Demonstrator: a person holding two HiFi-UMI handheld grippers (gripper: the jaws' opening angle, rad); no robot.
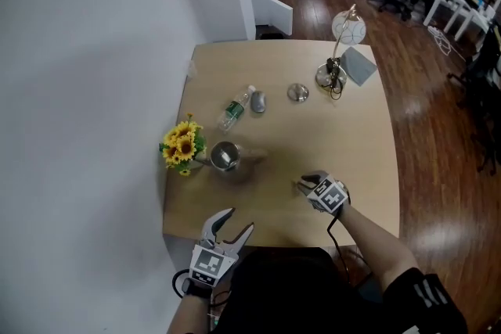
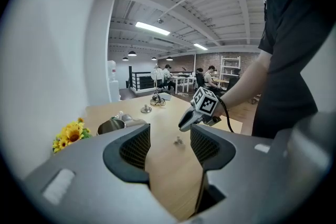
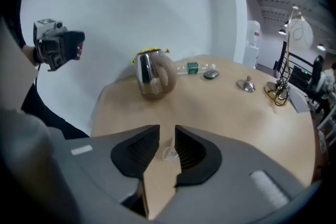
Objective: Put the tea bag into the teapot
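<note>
The steel teapot (image 1: pixel 225 157) stands open-topped on the left part of the wooden table (image 1: pixel 352 152), next to the sunflowers; it also shows in the right gripper view (image 3: pixel 153 78). A small white tea bag (image 3: pixel 169 153) lies on the table between the jaws of my right gripper (image 3: pixel 167 134), and the pads stand apart from it. From the left gripper view the tea bag (image 2: pixel 179 140) is a small lump just below the right gripper (image 2: pixel 190 122). My left gripper (image 1: pixel 239 220) hangs open and empty at the table's near edge. The teapot lid (image 1: pixel 297 92) rests farther back.
A bunch of sunflowers (image 1: pixel 182 145) sits at the left edge by the white wall. A water bottle (image 1: pixel 235 109) and a grey mouse (image 1: pixel 257 101) lie behind the teapot. A desk lamp (image 1: pixel 340 51) with cables and a grey pad (image 1: pixel 358 65) stand at the far right.
</note>
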